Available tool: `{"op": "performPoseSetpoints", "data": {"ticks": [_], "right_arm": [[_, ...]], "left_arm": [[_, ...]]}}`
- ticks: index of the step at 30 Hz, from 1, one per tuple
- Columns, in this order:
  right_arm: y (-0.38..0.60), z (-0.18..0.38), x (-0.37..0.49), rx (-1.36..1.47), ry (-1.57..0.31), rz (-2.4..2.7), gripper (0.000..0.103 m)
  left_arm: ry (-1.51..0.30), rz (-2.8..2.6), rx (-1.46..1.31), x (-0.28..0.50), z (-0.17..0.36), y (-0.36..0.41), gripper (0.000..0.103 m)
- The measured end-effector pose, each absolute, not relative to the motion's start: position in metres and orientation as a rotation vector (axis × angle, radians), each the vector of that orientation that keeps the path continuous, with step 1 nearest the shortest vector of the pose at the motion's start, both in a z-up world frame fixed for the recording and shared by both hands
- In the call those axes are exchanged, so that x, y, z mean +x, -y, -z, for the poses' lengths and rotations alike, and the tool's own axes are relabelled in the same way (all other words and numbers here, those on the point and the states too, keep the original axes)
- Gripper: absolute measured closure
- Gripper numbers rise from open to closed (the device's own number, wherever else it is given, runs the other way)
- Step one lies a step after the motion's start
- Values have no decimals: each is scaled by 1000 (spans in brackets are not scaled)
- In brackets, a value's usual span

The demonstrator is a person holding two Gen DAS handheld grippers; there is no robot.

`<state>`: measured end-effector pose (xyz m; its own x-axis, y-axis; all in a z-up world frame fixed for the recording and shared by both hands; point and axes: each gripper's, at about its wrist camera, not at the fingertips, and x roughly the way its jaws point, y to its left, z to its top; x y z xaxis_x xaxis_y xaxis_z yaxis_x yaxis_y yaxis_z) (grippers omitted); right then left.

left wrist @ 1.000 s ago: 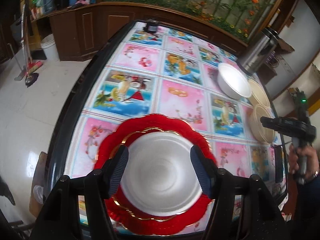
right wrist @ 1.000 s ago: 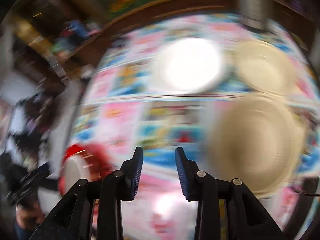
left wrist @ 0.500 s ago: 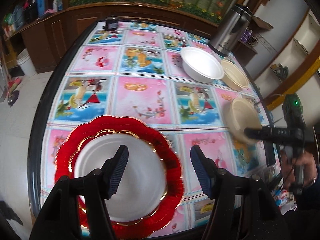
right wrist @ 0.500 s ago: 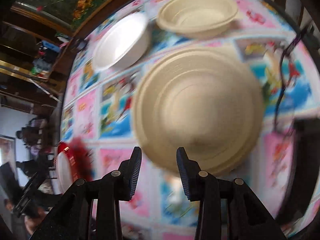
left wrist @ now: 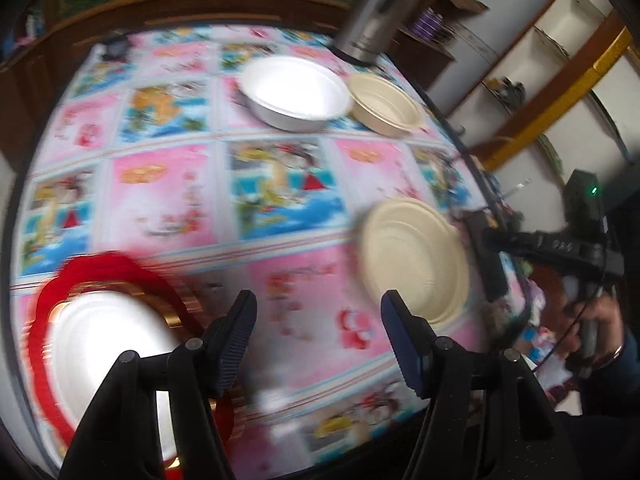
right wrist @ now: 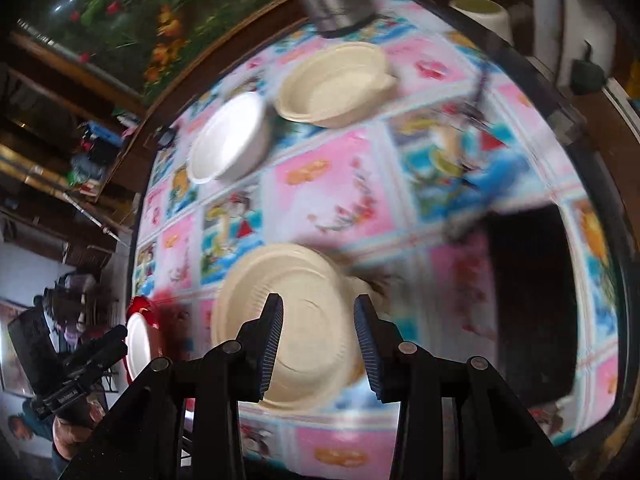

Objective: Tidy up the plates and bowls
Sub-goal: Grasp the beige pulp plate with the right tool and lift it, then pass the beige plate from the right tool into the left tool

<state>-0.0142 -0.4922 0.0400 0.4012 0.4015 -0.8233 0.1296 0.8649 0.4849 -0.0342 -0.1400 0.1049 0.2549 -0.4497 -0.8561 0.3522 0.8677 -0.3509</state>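
Plates point(left wrist: 416, 264) and bowls point(left wrist: 294, 98) on picture-patterned tablecloth point(left wrist: 168, 196) — both grippers' fingers point(left wrist: 236, 340) spread, empty.

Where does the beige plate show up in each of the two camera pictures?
Left wrist view: the beige plate lies right of centre, near the table's right edge, above the right finger.
Right wrist view: the plate is low and centre-left, just behind the finger pads.
Shared landmark: the white bowl next to the beige bowl, at the far side of the table.
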Motion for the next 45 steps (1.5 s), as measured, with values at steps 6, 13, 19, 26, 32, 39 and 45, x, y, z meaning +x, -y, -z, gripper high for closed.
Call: {"op": "performPoseSetpoints", "data": {"ticks": [6,13,19,26,32,39,45], "right_arm": [[504,-17,-24,543,-1162,-197,63],[495,-4,-18,506,-1161,-245,63],[479,8,-21,468,-1202,-234,92],[459,-4,-24,473,-1208,-257,93],[439,-21,-17,465,-1191,-316,92],[407,-37,-3,442,-1186,-402,92],[370,-52,8,390,-1181,-490,92]], "left_arm": [[-1290,589,-55,-21,-76,190,38],[-1328,565,-21,-14,-48,215,39],[-1283,568,97,-25,-44,226,67],[-1210,526,143,-29,-62,213,67],[-1167,472,125,-29,-80,190,67],[-1115,401,89,-33,-103,154,67],[-1077,321,38,-39,-122,115,65]]}}
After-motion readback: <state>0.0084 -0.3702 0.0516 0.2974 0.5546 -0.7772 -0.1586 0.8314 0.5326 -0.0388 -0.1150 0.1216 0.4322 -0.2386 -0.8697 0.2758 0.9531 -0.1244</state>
